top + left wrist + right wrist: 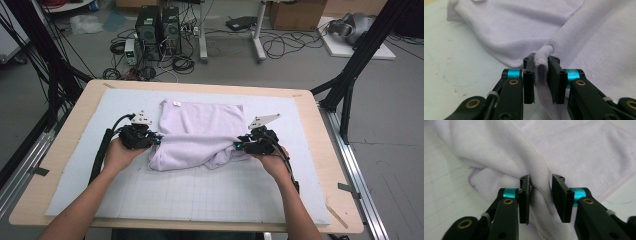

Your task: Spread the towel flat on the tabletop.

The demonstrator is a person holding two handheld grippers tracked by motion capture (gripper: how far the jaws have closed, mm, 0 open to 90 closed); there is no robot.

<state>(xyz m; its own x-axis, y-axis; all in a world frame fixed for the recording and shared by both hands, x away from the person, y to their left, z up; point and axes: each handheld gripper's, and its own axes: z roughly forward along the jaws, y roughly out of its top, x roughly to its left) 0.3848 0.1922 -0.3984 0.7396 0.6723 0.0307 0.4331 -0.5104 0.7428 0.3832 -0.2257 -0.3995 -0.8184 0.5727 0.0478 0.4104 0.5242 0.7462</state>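
Observation:
A pale lilac towel [200,132] lies loosely folded and bunched on the white gridded mat [200,195]. My left gripper [159,139] is at the towel's left edge. In the left gripper view a pinched fold of the towel [524,30] stands between the jaws of this gripper [541,61], which are slightly parted and look slack on it. My right gripper [237,145] is at the towel's right front edge. In the right gripper view a thick roll of towel [574,150] runs between the jaws of that gripper [541,180]; it touches one pad [525,192], with a gap to the other.
The mat covers a wooden table [75,130] with bare mat in front of the towel and on both sides. Black frame legs [350,75] stand at the table's back corners. Computers [157,30] and cables lie on the floor behind.

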